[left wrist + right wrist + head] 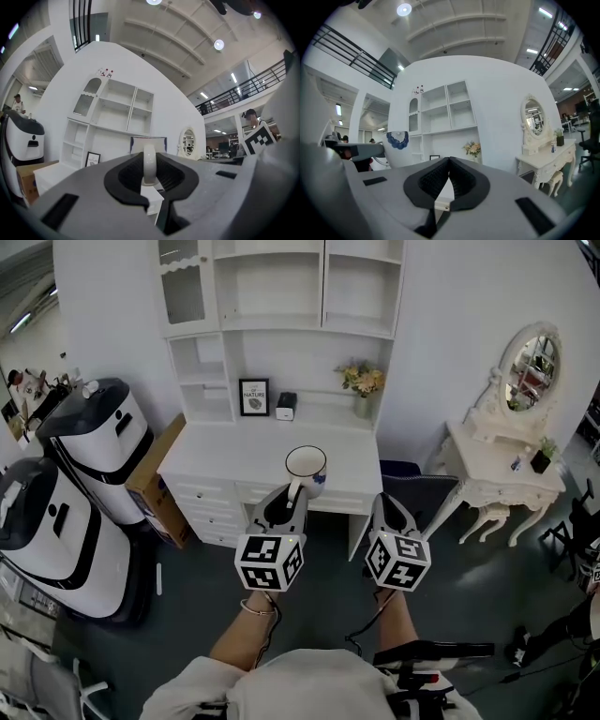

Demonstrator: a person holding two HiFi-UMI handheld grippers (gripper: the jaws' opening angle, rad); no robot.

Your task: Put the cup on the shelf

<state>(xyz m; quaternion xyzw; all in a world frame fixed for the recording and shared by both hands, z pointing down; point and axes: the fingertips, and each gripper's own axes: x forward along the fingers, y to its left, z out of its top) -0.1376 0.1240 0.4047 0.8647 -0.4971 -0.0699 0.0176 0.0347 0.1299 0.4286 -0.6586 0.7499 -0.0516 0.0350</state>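
Observation:
A white cup (pixel 306 469) with a blue pattern is held upright in front of the white desk, its handle clamped in my left gripper (pixel 292 491). In the left gripper view the white handle (pixel 148 164) stands between the black pads, with the cup's body (pixel 148 143) behind it. My right gripper (pixel 387 514) is beside it to the right, shut and with nothing in it; its pads meet at the tip (pixel 449 161). From the right gripper view the cup (pixel 397 149) shows at the left. The white shelf unit (pixel 281 324) rises above the desk.
On the desk's back ledge stand a framed picture (pixel 253 397), a small black-and-white box (pixel 286 406) and a vase of flowers (pixel 362 382). A white dressing table with a mirror (pixel 511 460) is at the right, two white-and-black machines (pixel 66 493) and a cardboard box (pixel 157 479) at the left.

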